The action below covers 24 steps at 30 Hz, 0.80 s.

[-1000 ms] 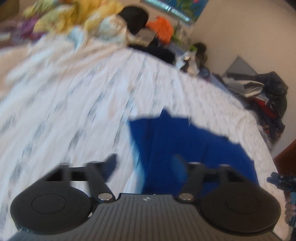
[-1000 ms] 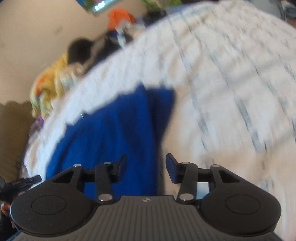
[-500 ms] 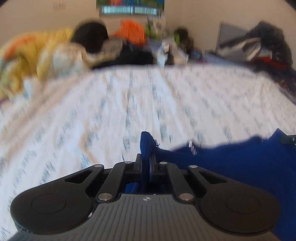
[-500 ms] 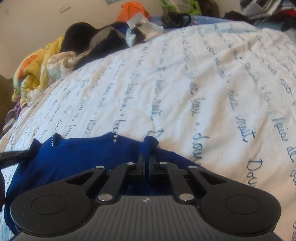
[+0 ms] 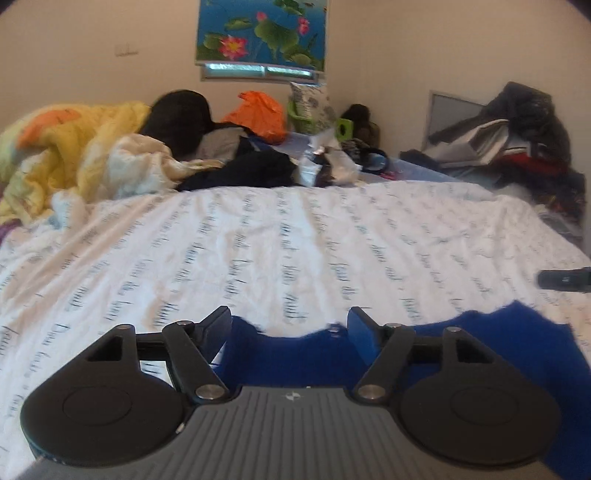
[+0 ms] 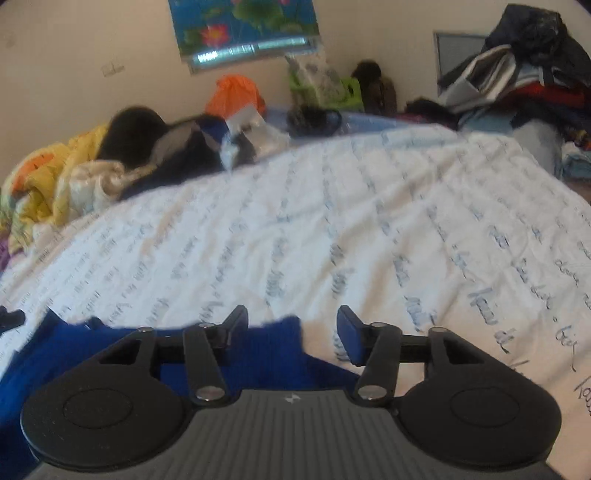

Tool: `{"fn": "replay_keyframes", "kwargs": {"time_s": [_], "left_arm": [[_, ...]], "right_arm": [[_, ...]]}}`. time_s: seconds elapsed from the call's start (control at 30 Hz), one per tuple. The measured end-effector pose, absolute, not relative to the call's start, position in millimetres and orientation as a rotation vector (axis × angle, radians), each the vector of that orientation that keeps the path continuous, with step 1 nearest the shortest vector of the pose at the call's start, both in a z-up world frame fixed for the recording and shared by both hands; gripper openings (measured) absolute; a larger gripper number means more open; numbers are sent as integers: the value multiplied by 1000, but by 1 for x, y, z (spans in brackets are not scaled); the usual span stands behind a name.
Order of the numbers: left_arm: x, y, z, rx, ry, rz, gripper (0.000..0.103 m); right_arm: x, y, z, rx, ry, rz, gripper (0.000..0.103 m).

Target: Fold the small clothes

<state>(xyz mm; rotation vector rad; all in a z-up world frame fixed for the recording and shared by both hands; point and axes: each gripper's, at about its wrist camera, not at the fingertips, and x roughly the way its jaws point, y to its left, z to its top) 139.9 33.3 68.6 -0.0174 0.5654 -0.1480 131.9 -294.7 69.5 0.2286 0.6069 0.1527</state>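
A dark blue garment (image 5: pixel 480 354) lies flat on the white printed bedsheet (image 5: pixel 295 243), close under both grippers. My left gripper (image 5: pixel 290 326) is open and empty, its fingers astride the garment's near left edge. In the right wrist view the same garment (image 6: pixel 92 354) spreads to the lower left. My right gripper (image 6: pixel 291 326) is open and empty over the garment's right corner. The tip of the right gripper shows at the right edge of the left wrist view (image 5: pixel 561 280).
A yellow quilt (image 5: pixel 66 155) and a heap of dark clothes and bags (image 5: pixel 258 162) lie at the head of the bed. A pile of clothes (image 5: pixel 517 140) stands at the far right. The wall carries a lotus picture (image 5: pixel 260 33).
Half a second ago both grippers were shut on the blue garment's edge. Both have opened and let it go; it lies on the sheet.
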Motion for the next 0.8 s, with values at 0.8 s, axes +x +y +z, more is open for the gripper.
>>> {"fn": "replay_keyframes", "kwargs": {"time_s": [0.8], "left_arm": [[96,-6,21,82,676,-172,101]], "right_arm": [[109,-246,41,49,645,177,96]]}}
